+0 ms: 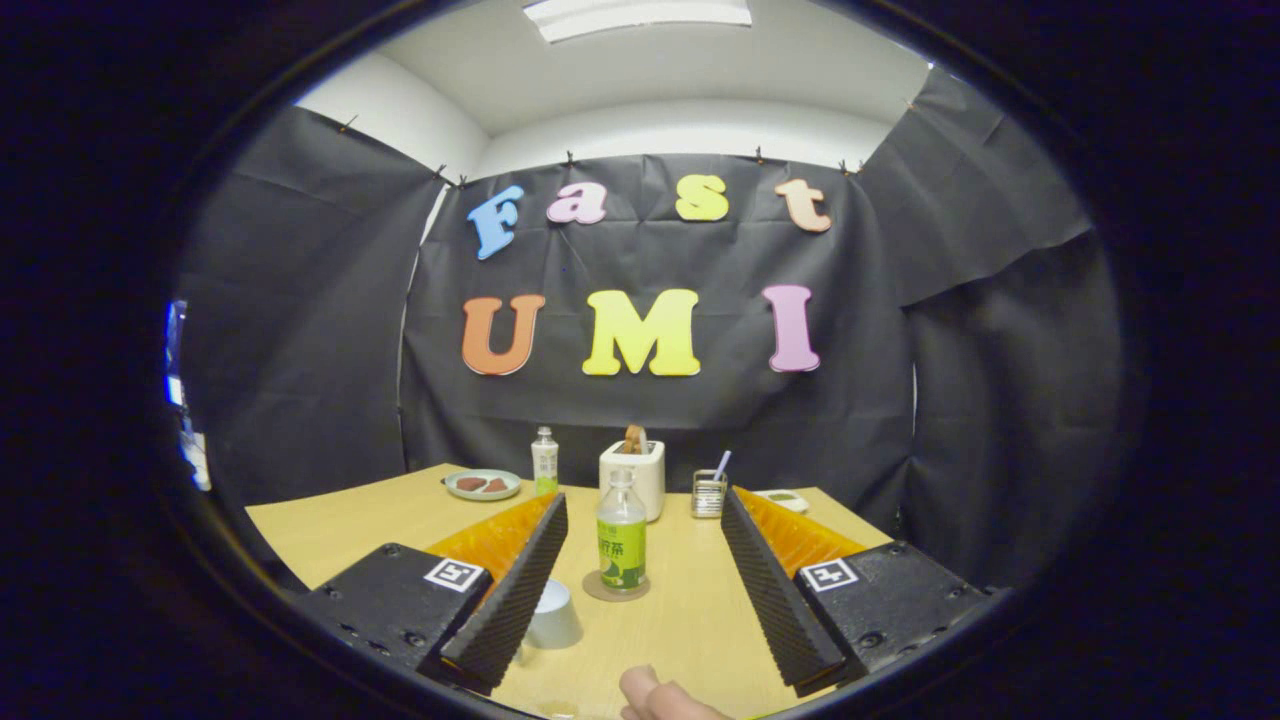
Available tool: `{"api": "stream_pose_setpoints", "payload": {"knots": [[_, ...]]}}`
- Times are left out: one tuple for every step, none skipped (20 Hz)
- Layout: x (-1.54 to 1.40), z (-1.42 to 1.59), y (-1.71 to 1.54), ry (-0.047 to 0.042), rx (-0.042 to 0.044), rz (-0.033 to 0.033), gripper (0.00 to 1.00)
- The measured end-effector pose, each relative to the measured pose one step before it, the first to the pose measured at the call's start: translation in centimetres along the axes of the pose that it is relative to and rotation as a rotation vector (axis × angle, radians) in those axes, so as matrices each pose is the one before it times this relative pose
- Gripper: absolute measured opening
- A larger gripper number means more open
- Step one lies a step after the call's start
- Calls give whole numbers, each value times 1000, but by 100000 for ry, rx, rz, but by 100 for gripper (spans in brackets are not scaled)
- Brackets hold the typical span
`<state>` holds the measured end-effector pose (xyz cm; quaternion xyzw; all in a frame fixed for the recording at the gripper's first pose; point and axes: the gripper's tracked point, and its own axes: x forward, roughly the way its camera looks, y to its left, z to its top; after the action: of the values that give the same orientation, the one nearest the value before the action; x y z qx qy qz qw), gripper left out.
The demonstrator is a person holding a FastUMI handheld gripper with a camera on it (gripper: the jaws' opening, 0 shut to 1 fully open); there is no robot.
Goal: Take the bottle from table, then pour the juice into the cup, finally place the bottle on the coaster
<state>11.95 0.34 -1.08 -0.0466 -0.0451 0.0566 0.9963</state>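
Gripper (pixel 640 590): fingers wide apart, holding nothing, above the worktop (pixel 690 625).
Fingertip (pixel 655 695): a person's, at the near worktop edge between the fingers.
Cup (pixel 553 613): just inside the left finger, partly hidden by it.
Bottle (pixel 621 542): upright on the coaster (pixel 616 588), between the fingers, nearer the left; bare worktop to its right.
Beyond: second bottle (pixel 544 462), plate (pixel 483 485), toaster (pixel 633 478), small holder (pixel 708 492), all near the far edge.
Far edge: meets the booth wall.
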Motion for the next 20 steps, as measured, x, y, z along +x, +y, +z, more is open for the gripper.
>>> {"api": "stream_pose_setpoints", "payload": {"knots": [[-268, -672, -110, 896, -58, -1335, 99], [-58, -612, 162, 1365, -705, -49, 99], [32, -518, 374, 2072, -1239, 679, 100], [156, -419, 354, 1936, -413, 1175, 100], [67, -163, 513, 841, 285, 1822, 100], [97, 153, 576, 223, 397, 1830, 100], [203, 90, 321, 386, 547, 926, 100], [48, 275, 256, 357, 556, 1109, 100], [57, 397, 506, -438, 773, 1621, 100], [38, 500, 220, -529, 941, 555, 100], [0, 492, -140, -425, 368, -860, 100], [-5, 429, -164, -56, -287, -1166, 100], [-102, 347, 62, -3, -693, -407, 100], [-91, 468, -23, 169, -1096, -988, 100], [37, 281, -455, 450, -2012, -1775, 100], [-32, 513, -622, -829, -364, -2639, 100], [75, 846, -143, -2087, 298, -976, 100], [40, 775, -88, -1647, -42, -689, 100], [-142, 375, -298, -1088, -200, -556, 100], [81, 561, -183, -1445, 433, -282, 100]]}}
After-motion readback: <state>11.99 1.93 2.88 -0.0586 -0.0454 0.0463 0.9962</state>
